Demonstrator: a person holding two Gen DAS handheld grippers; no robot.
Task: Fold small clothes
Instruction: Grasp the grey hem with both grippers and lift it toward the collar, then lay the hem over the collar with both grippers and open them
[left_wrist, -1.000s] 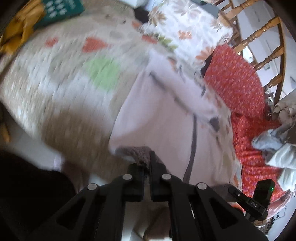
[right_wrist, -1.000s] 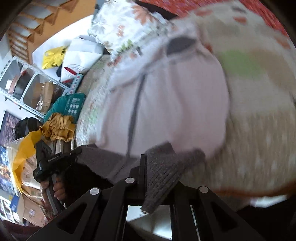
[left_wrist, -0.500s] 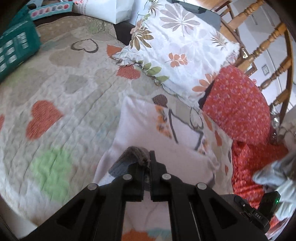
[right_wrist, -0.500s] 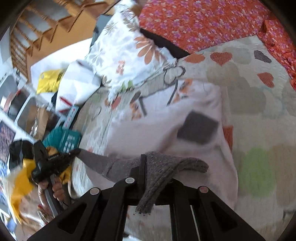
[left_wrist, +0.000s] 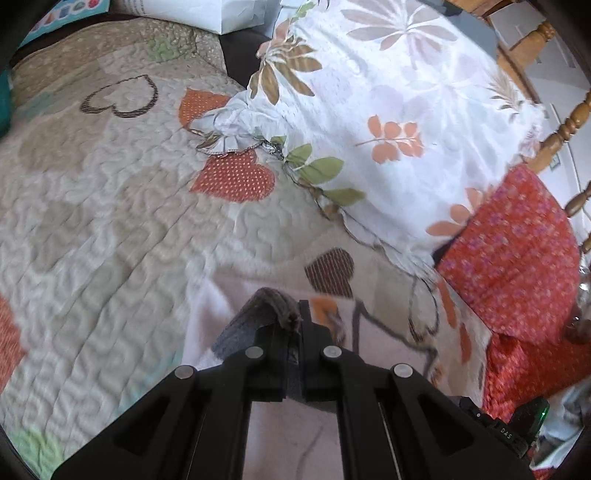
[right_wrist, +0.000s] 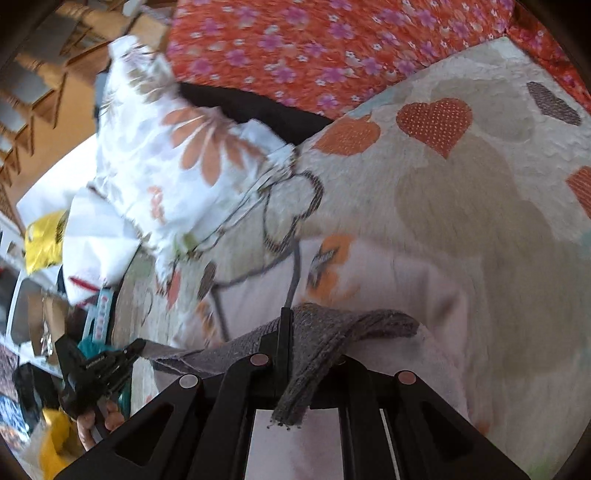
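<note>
both grippers are gripping the grey hem of a pale pink garment (left_wrist: 280, 435) and carrying it over the quilt (left_wrist: 110, 206) toward the pillows; the left gripper (left_wrist: 293, 325) is clenched on one corner of the hem (left_wrist: 266, 306), and the right gripper (right_wrist: 284, 325) is clenched on the other, with a loose grey flap draping over its jaws; in the right view the hem (right_wrist: 332, 332) is stretching leftward to the other gripper, so the edge is looking taut between them.

the garment is lying on the quilt under and ahead of both grippers, with its printed part reaching toward the quilt's far edge, near the floral pillow (left_wrist: 406, 110) and the red pillow (right_wrist: 314, 48); how much of it is lifted i cannot tell.

the step in hand is probably the first fold, bringing the hem edge over the body toward the far end; the next move is calling for lowering both corners level, keeping the hem straight, laying it square on the cloth, then opening both jaws.
</note>
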